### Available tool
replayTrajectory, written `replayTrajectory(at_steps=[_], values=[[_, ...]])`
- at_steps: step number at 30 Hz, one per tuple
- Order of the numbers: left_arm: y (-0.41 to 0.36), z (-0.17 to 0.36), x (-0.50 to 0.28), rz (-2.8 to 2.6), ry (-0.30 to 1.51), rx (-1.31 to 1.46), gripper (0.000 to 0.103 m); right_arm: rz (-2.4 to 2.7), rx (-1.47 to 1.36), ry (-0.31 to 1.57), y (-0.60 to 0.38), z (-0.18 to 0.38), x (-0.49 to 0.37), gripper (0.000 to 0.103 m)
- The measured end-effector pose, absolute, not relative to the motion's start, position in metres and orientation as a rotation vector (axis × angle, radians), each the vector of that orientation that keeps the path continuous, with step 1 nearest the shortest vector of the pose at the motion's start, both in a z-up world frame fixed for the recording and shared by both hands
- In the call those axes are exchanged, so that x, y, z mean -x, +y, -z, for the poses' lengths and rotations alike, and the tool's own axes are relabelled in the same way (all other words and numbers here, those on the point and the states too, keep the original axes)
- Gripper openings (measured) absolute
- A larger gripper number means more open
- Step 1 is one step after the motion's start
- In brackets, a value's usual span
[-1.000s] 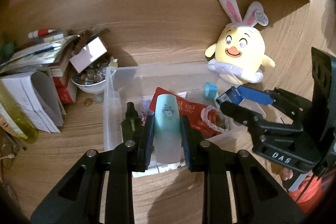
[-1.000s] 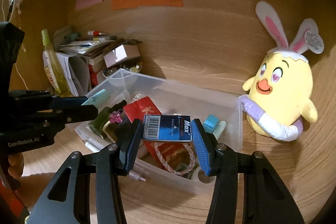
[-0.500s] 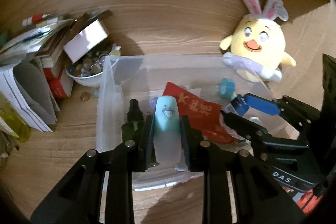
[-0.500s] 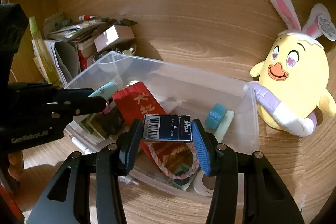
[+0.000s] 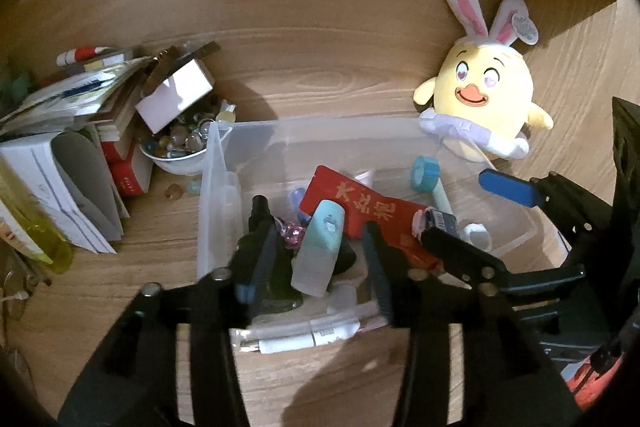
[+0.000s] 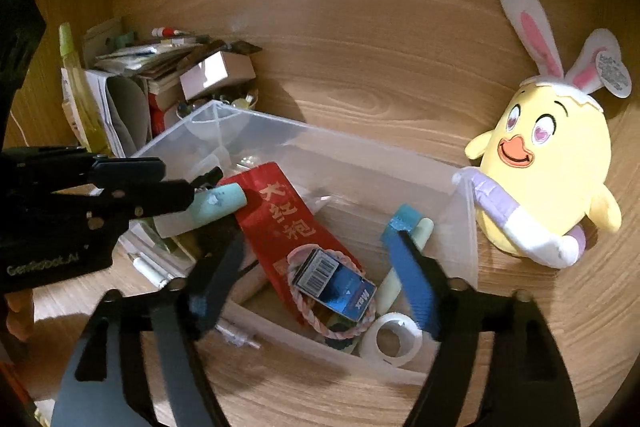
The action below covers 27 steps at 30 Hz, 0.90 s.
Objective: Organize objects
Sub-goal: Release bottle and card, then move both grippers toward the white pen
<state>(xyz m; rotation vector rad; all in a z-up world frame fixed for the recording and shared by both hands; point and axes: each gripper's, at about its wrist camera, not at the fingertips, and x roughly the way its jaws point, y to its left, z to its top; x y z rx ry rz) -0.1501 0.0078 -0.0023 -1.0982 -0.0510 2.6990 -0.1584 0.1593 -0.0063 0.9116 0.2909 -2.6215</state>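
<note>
The clear plastic bin [image 6: 360, 163] is being observed on the wooden counter [image 5: 400, 387], its far rim lying near the back panel and its near rim lying under both grippers.

The left gripper [image 5: 316, 259] is being held over the bin's left half. Its fingers are being opened, and the mint-green tube [image 5: 320, 247] is standing tilted in the gap between them; no pad is seen pressing on it. The tube is being supported by the items beneath it, its cap leaning toward the red packet [image 6: 280, 211].

The right gripper [image 6: 320, 279] is being held over the bin's right half, fingers being spread wide. The blue staple box [image 6: 340, 285] is lying inside the bin on a braided cord ring [image 6: 304, 303], clear of both fingers. The blue pad of the right finger [image 6: 412, 279] is being seen close to the pale green stick [image 6: 404, 259] and the blue tape roll [image 5: 425, 174].

Free room is being noted in the bin's far middle and along its far wall. The white tape roll [image 6: 394, 339] is sitting in the near right corner. Outside the bin, the left side is being crowded by stacked papers [image 5: 60, 163] and a bowl of small items [image 5: 176, 147]; the plush chick [image 6: 548, 163] is touching the right rim.
</note>
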Motion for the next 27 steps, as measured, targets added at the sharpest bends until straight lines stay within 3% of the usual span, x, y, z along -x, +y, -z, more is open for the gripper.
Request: replayTrajectory(at_steps=[6,9,27], values=[[0.005,-0.007,0.131,-2.723,-0.033,1.054,0.068,2.626,-0.912,0.288,0.163,0.0,0.15,0.079],[0.004,-0.01,0.122,-2.725,-0.017,1.044,0.071,2.629,-0.911,0.265,0.168,-0.003,0.143,0.08],[-0.012,0.029,0.084,-2.659,0.012,1.166,0.073,2.599,-0.887,0.212,0.181,0.001,0.09,0.08]])
